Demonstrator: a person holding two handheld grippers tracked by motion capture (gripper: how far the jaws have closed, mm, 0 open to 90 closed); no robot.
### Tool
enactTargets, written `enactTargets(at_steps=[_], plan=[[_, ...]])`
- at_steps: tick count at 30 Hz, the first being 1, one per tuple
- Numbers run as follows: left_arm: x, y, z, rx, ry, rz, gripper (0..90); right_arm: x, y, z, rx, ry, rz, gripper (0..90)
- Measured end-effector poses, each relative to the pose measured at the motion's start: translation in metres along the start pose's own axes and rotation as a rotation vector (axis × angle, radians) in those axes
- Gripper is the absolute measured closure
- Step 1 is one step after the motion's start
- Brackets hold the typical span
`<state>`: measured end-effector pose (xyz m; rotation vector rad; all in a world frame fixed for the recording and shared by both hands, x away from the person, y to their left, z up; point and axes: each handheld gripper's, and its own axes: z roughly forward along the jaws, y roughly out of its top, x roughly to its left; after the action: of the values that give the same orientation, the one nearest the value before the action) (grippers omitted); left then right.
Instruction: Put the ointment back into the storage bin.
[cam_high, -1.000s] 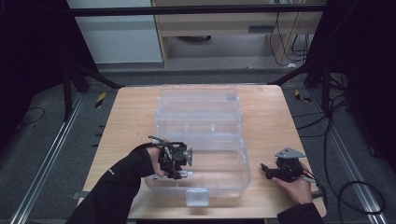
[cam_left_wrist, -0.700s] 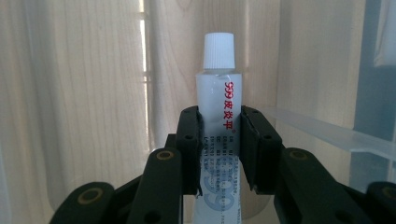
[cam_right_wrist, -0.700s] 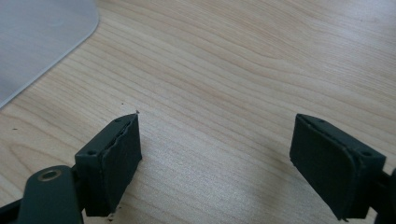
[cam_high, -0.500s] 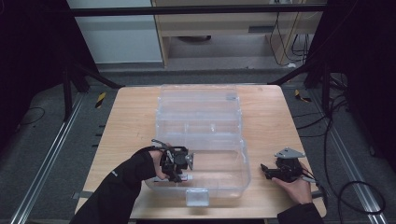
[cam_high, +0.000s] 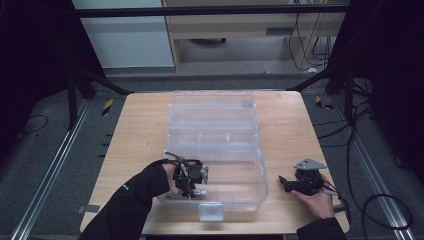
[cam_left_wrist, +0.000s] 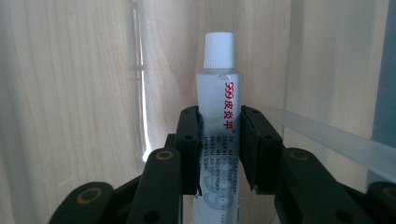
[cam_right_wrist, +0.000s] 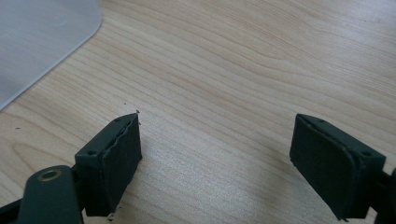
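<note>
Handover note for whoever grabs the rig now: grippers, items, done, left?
Left gripper: shut on the ointment tube, white cap pointing away from the jaws, held over the near compartment of the clear plastic box.
Right gripper: open, holding nothing, over bare table right of the box.
Done: tube picked up and brought to the box.
Left: probably set the tube down inside and release; the box lid is open.

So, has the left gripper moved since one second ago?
Yes, slightly. The left gripper, shut on the tube, moved toward the table's near edge, closer to the clear box's latch.
</note>
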<state>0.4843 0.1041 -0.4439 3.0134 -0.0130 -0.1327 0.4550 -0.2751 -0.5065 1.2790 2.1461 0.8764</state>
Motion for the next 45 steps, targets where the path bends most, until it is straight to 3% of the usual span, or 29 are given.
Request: enactTargets(at_steps=[7,15,17,18,20,21,22,23,28,36,40,45], plan=[[0.000,0.000,0.000,0.002,0.003,-0.014,69.3,0.000,0.000,0.000,0.001,0.000,-0.003,16.7],[-0.001,-0.003,-0.005,-0.019,0.027,0.001,66.7,0.000,0.000,0.000,0.002,0.002,-0.003,16.7],[-0.001,-0.004,-0.010,-0.045,0.039,0.017,65.5,0.000,0.000,0.000,-0.001,0.003,-0.005,16.7],[-0.003,-0.006,-0.014,-0.054,0.048,-0.004,65.0,0.000,0.000,0.000,0.001,0.002,-0.003,16.7],[-0.004,-0.009,-0.022,-0.090,0.072,0.000,63.1,0.000,0.000,0.000,0.001,0.002,-0.003,16.7],[-0.005,-0.012,-0.027,-0.109,0.082,-0.017,63.1,0.000,0.000,0.000,0.001,0.002,-0.003,16.7],[-0.008,-0.017,-0.037,-0.161,0.098,-0.032,61.8,0.000,0.000,0.000,0.001,0.003,0.000,16.7],[-0.008,-0.017,-0.037,-0.161,0.098,-0.032,60.8,0.000,0.000,0.000,0.001,0.003,0.000,16.7],[-0.010,-0.028,-0.058,-0.253,0.159,0.003,58.2,0.000,0.000,0.000,0.000,0.002,-0.001,17.0],[-0.019,-0.050,-0.080,-0.425,0.212,-0.101,54.8,0.000,0.000,0.000,0.003,0.004,0.006,17.4],[-0.021,-0.058,-0.083,-0.493,0.233,-0.147,52.9,0.000,0.000,-0.001,0.004,0.004,0.007,17.6],[-0.024,-0.071,-0.083,-0.572,0.269,-0.236,50.0,-0.001,0.000,-0.001,0.003,0.009,0.016,17.7]])
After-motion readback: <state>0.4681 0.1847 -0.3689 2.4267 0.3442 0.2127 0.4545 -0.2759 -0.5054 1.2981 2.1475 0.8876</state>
